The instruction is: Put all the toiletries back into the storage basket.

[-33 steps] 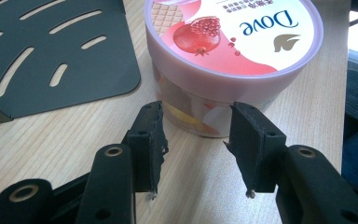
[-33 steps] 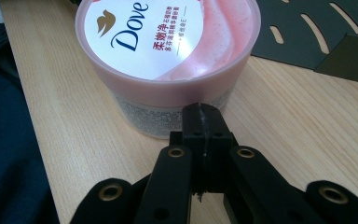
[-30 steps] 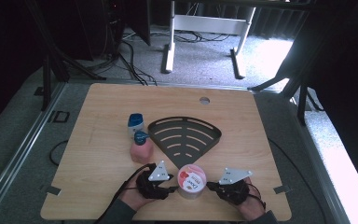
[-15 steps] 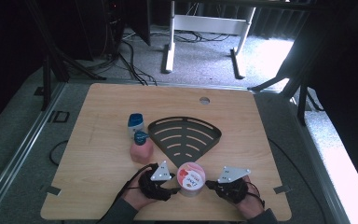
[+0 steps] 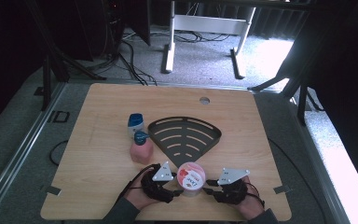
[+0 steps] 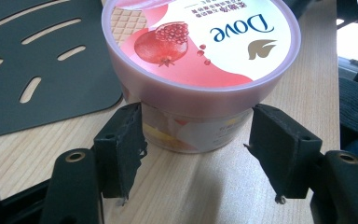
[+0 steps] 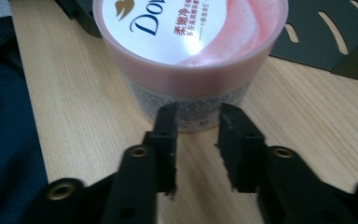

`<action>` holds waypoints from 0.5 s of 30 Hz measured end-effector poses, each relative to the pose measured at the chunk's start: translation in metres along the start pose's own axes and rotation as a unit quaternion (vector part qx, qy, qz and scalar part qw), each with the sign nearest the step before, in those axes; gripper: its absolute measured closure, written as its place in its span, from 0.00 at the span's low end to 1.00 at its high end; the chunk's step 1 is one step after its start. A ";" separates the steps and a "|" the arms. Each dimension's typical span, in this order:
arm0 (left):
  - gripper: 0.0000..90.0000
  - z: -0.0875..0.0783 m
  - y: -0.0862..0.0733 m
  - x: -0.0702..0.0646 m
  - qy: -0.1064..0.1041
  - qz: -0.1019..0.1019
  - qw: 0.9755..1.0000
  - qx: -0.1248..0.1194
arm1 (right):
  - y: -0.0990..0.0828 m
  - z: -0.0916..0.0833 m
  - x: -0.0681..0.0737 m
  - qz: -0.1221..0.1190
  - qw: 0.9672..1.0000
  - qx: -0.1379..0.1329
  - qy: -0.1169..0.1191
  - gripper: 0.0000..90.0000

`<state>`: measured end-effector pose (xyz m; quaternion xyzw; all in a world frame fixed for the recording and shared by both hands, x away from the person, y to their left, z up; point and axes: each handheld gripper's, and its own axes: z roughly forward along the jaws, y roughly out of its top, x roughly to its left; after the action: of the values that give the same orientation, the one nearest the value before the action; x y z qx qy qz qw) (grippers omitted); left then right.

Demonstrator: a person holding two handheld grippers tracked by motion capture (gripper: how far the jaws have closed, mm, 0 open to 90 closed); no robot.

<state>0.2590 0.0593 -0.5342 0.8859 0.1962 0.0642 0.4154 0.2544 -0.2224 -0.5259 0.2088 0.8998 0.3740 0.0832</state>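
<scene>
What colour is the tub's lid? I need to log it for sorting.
Pink rim, with a white and pink label showing a red pomegranate; the tub shows best in the left gripper view.

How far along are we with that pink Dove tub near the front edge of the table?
Done: the Dove tub stands upright on the table, lid on. In hand: the left gripper has its jaws either side of the tub's base, just opening; the right gripper faces it with a narrow gap, also opening. Left: nothing visible settles it.
</scene>
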 end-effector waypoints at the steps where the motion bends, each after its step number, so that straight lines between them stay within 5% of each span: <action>1: 0.38 0.000 0.000 0.000 -0.001 0.003 1.000 0.000 | 0.000 0.000 0.000 0.000 1.000 -0.002 0.003 0.69; 15: 0.28 0.011 -0.001 0.002 0.000 0.013 1.000 -0.001 | 0.003 0.005 -0.001 -0.024 0.999 -0.029 0.018 0.39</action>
<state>0.2629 0.0532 -0.5420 0.8877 0.1852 0.0700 0.4157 0.2581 -0.2181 -0.5278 0.1776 0.8947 0.4016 0.0820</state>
